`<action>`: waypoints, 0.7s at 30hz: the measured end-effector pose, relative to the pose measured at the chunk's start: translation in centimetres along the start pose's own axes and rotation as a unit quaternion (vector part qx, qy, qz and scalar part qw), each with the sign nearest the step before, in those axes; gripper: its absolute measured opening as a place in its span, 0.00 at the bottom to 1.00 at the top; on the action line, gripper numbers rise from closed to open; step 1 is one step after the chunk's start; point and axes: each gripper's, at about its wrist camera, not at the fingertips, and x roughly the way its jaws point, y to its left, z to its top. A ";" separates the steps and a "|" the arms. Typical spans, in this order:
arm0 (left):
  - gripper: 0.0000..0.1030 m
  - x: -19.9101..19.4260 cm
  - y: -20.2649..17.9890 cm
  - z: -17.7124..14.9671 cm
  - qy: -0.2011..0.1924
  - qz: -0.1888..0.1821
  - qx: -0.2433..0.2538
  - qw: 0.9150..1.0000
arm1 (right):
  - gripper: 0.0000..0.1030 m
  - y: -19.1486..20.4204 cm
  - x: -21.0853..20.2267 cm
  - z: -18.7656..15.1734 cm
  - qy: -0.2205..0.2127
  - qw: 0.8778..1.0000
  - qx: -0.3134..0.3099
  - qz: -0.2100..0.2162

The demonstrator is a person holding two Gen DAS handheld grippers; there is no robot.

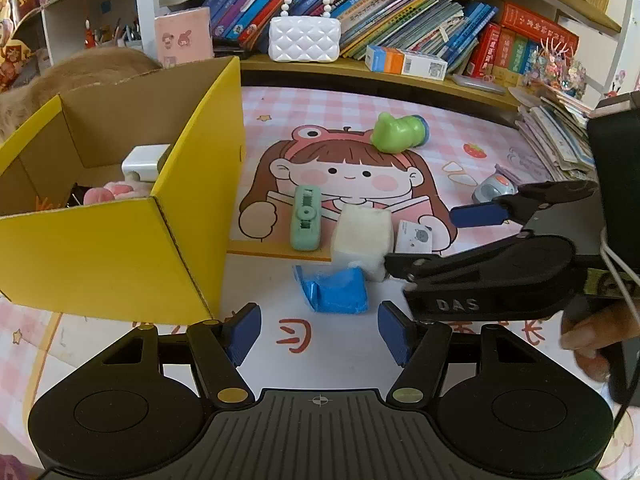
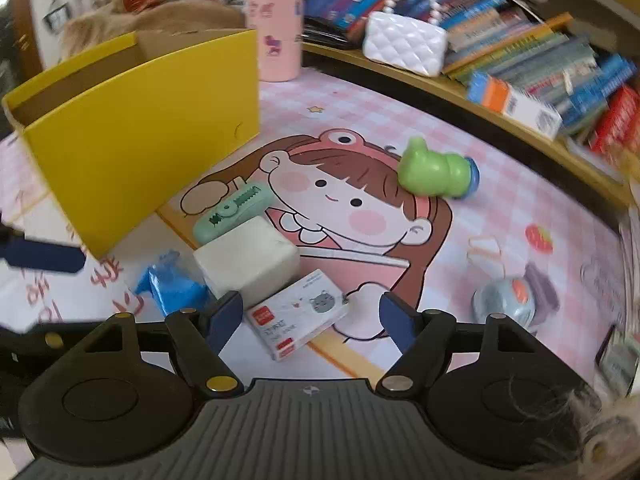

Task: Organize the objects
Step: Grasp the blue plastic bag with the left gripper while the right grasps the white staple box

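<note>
Small white card box (image 2: 297, 314) lies flat on pink mat (image 2: 500, 184), between my right gripper (image 2: 311, 318) pads, untouched. Looks light, stiff, thin-walled; take across short sides, gently. White foam cube (image 2: 248, 262) touching at 11 o'clock, blue packet (image 2: 172, 288) at 9, yellow carton (image 2: 140, 136) beyond. Right jaws spread, empty. Left gripper (image 1: 320, 330) spread too, empty, blue packet at its 12.

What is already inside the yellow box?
Inside the yellow box: a white adapter-like block and a pink plush item. The near wall covers the rest of its floor.
</note>
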 end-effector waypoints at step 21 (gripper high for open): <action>0.59 1.5 -1.1 0.8 0.001 0.004 -0.011 1.000 | 0.56 -1.6 -1.0 -1.2 0.018 1.000 -0.015 0.016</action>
